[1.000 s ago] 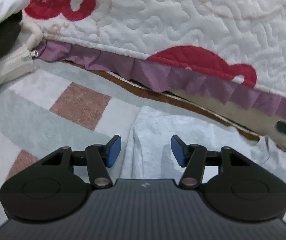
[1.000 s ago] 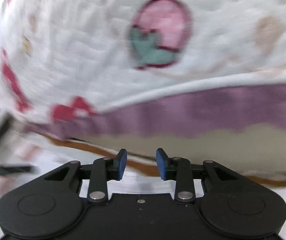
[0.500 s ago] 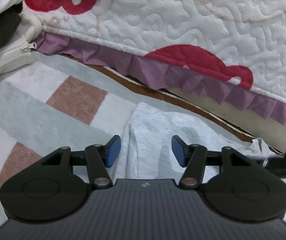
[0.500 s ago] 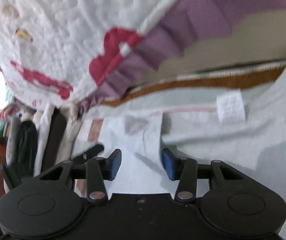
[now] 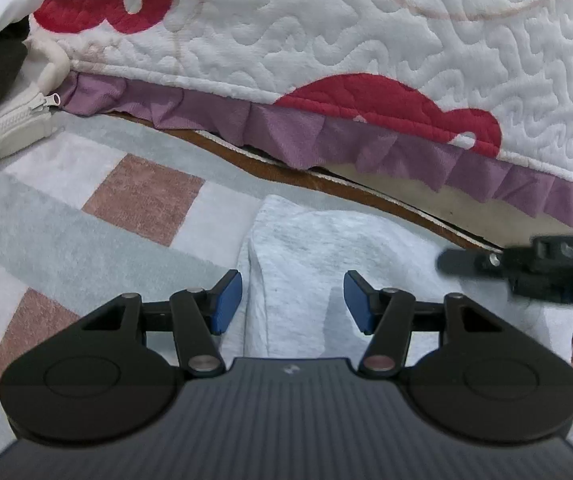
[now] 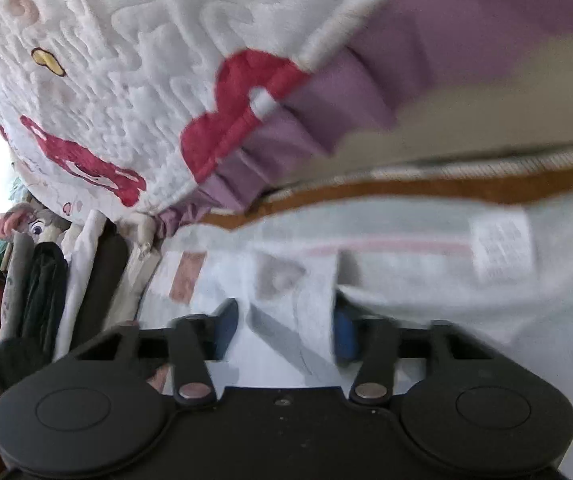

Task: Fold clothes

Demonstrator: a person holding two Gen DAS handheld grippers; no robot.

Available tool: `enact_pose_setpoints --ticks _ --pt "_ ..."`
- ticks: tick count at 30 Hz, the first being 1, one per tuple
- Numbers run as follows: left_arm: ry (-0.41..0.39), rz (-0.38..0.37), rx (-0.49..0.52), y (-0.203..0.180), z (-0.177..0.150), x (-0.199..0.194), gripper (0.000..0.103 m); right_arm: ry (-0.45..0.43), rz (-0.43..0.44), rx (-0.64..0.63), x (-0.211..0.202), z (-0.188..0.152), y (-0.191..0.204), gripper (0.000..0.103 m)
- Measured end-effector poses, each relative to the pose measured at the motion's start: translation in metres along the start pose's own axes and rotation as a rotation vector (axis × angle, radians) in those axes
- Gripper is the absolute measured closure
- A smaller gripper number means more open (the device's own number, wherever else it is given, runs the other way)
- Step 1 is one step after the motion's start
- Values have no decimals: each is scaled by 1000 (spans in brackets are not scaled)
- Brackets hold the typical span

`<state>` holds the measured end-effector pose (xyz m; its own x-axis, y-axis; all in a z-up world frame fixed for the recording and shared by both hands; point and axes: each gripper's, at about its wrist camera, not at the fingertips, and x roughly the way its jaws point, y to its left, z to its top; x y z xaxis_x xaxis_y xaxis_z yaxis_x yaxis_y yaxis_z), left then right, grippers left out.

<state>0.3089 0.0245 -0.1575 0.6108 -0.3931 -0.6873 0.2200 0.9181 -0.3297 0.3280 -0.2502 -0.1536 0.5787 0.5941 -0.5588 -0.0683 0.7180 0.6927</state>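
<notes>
Closing right gripper, one grey garment between

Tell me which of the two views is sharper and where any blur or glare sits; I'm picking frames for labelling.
Left wrist view: sharp on the quilt and grey garment; only the right gripper at its edge is smeared. Right wrist view: motion-blurred throughout, the care label unreadable, its closing fingers soft, garment between them; blown-out glare at the left edge.
</notes>
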Motion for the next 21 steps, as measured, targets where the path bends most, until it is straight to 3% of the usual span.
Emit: enact_pose_setpoints --ticks 4,5,7,9,10,13,17,21 --pt "4 9 4 1 1 1 48 -180 37 -135 -19 16 17 95" --pt "13 22 6 1 1 2 48 -177 0 -206 -18 20 22 95" --pt "17 37 17 0 1 3 48 -104 -162 -393 -7 23 35 83" --pt "20 61 44 -4 1 2 48 -49 -279 -524 -1 22 44 81" --pt "20 76 59 -6 1 2 47 -51 -310 -549 -4 21 47 72" --pt "25 107 83 -9 2 3 47 -136 -350 -532 -36 16 50 51" --pt "34 105 44 -8 8 -3 47 -219 -372 -417 -104 -4 24 48" --pt "39 110 0 -7 11 -12 47 -265 -504 -269 -181 -45 -13 48"
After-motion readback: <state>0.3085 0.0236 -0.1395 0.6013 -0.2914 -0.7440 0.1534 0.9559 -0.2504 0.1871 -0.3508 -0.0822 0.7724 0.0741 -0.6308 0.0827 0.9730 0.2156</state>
